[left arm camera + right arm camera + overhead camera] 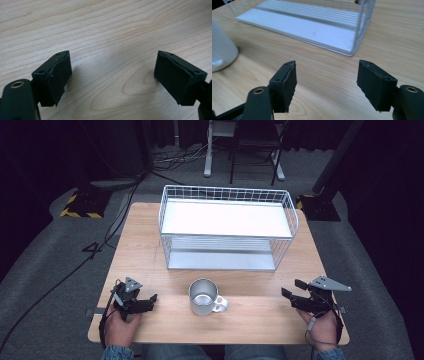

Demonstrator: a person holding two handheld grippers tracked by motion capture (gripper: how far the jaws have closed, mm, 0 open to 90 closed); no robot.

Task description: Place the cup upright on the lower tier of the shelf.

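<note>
I hold my two grippers low over a light wooden tabletop (150, 250) with clear grain lines. My left gripper (145, 304) is near the front left corner, and its fingers (57, 75) are spread wide with nothing between them; below them I see bare wood. My right gripper (289, 293) is near the front right edge, and its fingers (287, 82) are also wide apart and empty.

Between my hands, near the front edge, a metal mug (205, 297) stands upright, its handle turned to my right. It touches neither gripper. In the right gripper view a pale rounded part of it is at the left edge.

Behind the mug, in the middle of the tabletop, stands a white wire rack (227, 227) with two flat shelves (both look bare).

The room around is dark. The floor is a grey carpet (40, 265), black cables (65, 275) run over it at the left, and a yellow-and-black striped base (82, 207) is beyond the far left corner. Legs of a white stand (209, 150) are behind the table.
</note>
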